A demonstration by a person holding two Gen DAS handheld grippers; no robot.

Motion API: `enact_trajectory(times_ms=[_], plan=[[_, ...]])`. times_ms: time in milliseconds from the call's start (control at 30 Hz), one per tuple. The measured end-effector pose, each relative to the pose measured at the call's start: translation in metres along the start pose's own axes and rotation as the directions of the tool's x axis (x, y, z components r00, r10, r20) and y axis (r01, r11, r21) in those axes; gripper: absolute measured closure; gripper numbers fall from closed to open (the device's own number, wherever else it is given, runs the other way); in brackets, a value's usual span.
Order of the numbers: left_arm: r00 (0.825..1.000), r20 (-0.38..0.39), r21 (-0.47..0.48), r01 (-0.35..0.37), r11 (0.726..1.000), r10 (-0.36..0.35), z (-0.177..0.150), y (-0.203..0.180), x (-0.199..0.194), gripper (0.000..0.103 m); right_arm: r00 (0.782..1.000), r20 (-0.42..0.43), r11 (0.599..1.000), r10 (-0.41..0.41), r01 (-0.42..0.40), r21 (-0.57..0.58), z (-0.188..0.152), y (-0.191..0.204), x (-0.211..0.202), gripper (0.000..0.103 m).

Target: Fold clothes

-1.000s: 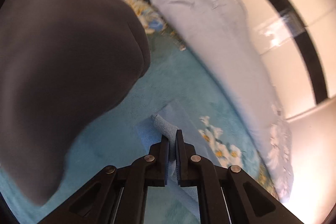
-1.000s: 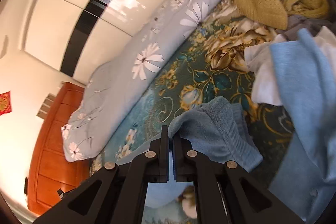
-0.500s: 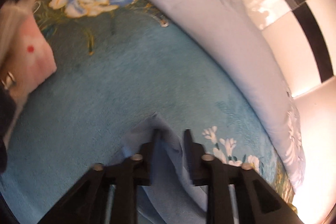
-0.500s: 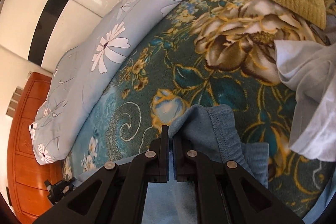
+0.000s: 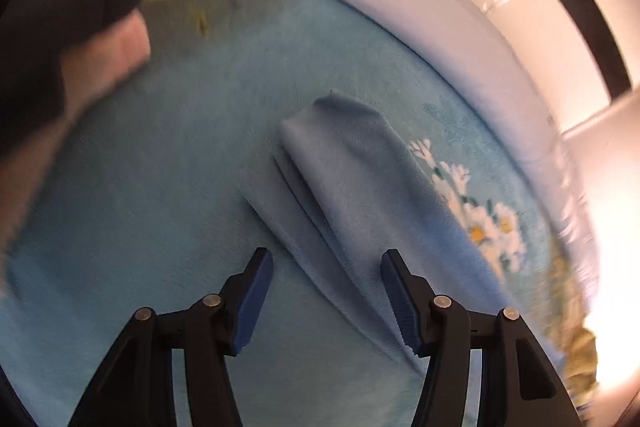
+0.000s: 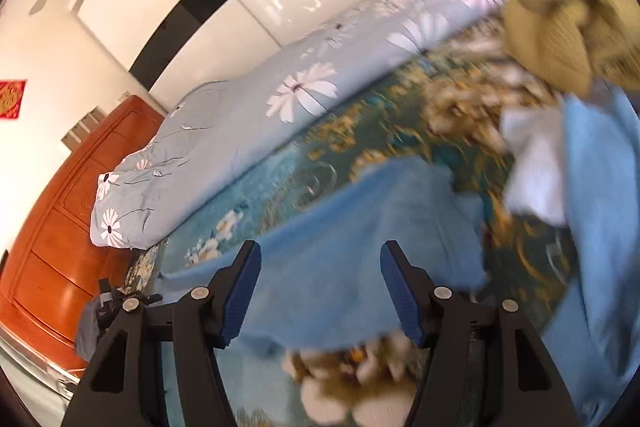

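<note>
Both tools (image 5: 326, 297) (image 6: 320, 291) now off blue garment (image 5: 360, 187)

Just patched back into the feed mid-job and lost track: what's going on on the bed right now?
Both grippers are open and hold nothing. The left gripper hovers over a folded light blue fleece garment lying on the teal floral bedspread. The right gripper is over the same blue fabric, lying loose. An unfolded pile waits on the right: a mustard knit sweater, a white cloth and another blue garment. A pale blue daisy-print duvet lies along the far edge.
</note>
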State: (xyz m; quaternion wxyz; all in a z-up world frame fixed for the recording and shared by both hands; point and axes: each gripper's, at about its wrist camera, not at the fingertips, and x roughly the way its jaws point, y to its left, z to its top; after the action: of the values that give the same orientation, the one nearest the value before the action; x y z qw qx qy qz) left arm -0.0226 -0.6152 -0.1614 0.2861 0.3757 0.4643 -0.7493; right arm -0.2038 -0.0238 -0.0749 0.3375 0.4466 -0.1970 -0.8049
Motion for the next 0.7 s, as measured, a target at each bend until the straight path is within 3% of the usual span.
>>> enact_trajectory(times_ms=[167,267,333,400,467,533,567,633,700], plan=[[0.999,0.042,-0.036,0.029,0.999,-0.027,0.004,0.002,-0.002,0.040,0.999,-0.017,0.956,0.045,-0.038,0.290,-0.024,-0.061,0.003,0.039],[0.998,0.064,-0.043,0.022,0.999,-0.019,0.005,0.000,-0.003,0.044,0.997,-0.014,0.933,0.074,-0.064,0.353,-0.025,-0.072,0.022,0.039],[0.997,0.072,-0.050,0.002,0.999,0.002,0.006,0.000,-0.002,0.060,0.996,0.003,0.931,0.084,-0.079,0.355,-0.020,-0.070,0.034,0.039],[0.997,0.078,-0.066,-0.017,0.998,0.022,0.007,0.002,-0.002,0.086,0.997,0.012,0.933,0.070,-0.070,0.352,-0.014,-0.065,0.043,0.039],[0.996,0.085,-0.092,0.000,0.996,0.008,0.008,0.005,-0.004,0.092,0.998,0.020,0.936,0.052,-0.055,0.347,-0.008,-0.059,0.052,0.039],[0.995,0.097,-0.107,0.011,0.994,-0.001,0.006,0.007,-0.010,0.094,0.999,0.026,0.938,0.024,-0.032,0.344,-0.003,-0.055,0.058,0.055],[0.995,0.103,-0.111,0.017,0.994,-0.005,0.005,0.007,-0.014,0.095,1.000,0.020,0.940,0.002,-0.008,0.340,0.000,-0.054,0.059,0.077],[0.993,0.115,-0.111,0.037,0.993,-0.024,0.003,0.005,-0.028,0.095,0.999,0.008,0.945,-0.045,0.040,0.324,0.007,-0.052,0.056,0.089],[0.990,0.132,-0.104,0.068,0.992,-0.054,0.003,0.001,-0.047,0.095,0.999,0.015,0.958,-0.049,0.043,0.284,0.014,-0.044,0.046,0.091]])
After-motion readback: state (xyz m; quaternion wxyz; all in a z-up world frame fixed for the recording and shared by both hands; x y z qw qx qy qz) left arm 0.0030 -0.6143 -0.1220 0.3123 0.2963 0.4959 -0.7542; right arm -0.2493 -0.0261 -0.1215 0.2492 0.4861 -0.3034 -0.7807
